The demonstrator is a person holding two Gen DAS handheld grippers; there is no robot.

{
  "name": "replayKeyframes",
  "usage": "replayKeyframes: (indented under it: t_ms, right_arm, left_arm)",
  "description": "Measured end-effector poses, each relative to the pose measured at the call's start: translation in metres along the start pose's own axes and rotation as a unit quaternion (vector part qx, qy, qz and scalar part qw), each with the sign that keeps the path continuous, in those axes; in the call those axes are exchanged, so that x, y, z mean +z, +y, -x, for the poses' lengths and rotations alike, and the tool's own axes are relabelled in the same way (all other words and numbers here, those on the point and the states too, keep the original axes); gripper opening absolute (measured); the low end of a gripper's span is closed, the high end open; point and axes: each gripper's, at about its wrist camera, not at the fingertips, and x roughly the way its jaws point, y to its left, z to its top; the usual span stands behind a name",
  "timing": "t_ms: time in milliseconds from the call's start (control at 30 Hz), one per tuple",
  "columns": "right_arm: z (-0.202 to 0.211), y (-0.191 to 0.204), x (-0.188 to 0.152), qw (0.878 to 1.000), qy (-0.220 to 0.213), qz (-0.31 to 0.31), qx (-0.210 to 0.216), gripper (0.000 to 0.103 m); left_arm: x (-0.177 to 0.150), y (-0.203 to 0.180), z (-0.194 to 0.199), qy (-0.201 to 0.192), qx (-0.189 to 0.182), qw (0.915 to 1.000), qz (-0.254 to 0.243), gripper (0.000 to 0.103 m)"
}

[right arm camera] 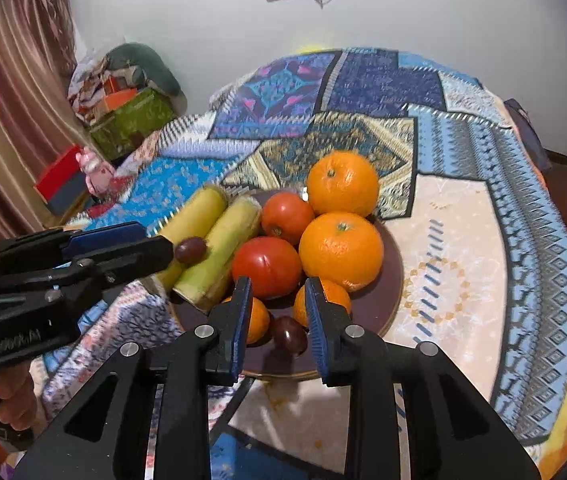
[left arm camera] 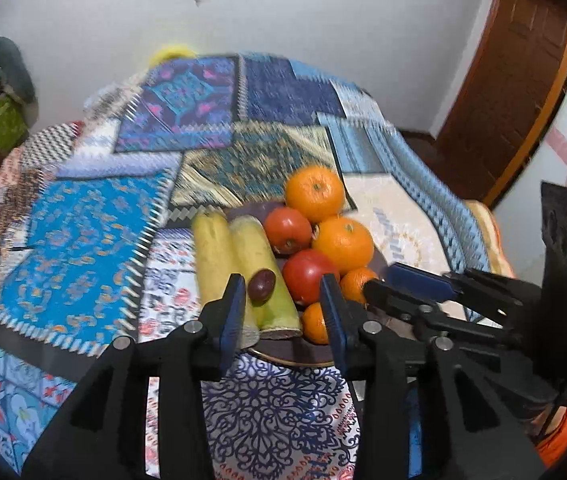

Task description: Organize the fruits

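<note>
A dark plate (left arm camera: pixel 283 354) on the patterned cloth holds two yellow-green cut stalks (left arm camera: pixel 259 264), two tomatoes (left arm camera: pixel 307 274), two big oranges (left arm camera: pixel 343 244) and smaller ones. One dark grape (left arm camera: pixel 261 285) lies on the stalks. My left gripper (left arm camera: pixel 282 284) hovers over it, open, its pads clear of the grape. In the right wrist view a second grape (right arm camera: pixel 288 334) rests on the plate (right arm camera: pixel 387 280) near its front rim. My right gripper (right arm camera: pixel 278 284) is open above this grape without touching it. The left gripper (right arm camera: pixel 163 248) tip sits next to the first grape (right arm camera: pixel 190 250).
A patchwork cloth (left arm camera: pixel 83 220) covers the round table. Boxes and bags (right arm camera: pixel 131 120) are piled by a curtain at the far left, and a wooden door (left arm camera: pixel 515 80) stands at the right. A hand (right arm camera: pixel 15 400) holds the left gripper's handle.
</note>
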Motion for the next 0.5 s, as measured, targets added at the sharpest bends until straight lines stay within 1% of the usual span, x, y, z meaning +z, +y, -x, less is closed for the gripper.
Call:
replayKeyframes:
  t_ms: [100,133,267,367,433,467,500]
  right_arm:
    - [0.029,0.007,0.007,1.0,-0.028,0.002,-0.001,0.025]
    - [0.043,0.011,0.009,0.999,-0.042,0.004,-0.001,0.025]
    - [0.087,0.026,0.016,0.996,-0.087,0.014,-0.006,0.025]
    - [0.126,0.041,0.017,0.991,-0.128,0.024,-0.017,0.028]
    - [0.153,0.052,0.016,0.987,-0.157,0.028,-0.023,0.031]
    - [0.163,0.056,0.015,0.985,-0.167,0.029,-0.023,0.032]
    - [0.173,0.06,0.014,0.983,-0.178,0.029,-0.022,0.034]
  left_arm:
    - [0.004,0.001,0.03,-0.031,-0.001,0.9995,0.004,0.038]
    - [0.005,-0.001,0.045,-0.047,0.002,0.9989,0.003,0.038]
    - [0.006,-0.009,0.093,-0.096,0.008,0.9954,-0.009,0.038]
    - [0.003,-0.019,0.136,-0.138,0.007,0.9903,-0.018,0.038]
    - [0.001,-0.025,0.159,-0.161,0.006,0.9866,-0.024,0.038]
    - [-0.002,-0.03,0.177,-0.18,0.006,0.9833,-0.029,0.038]
    - [-0.003,-0.033,0.187,-0.189,0.007,0.9814,-0.032,0.039]
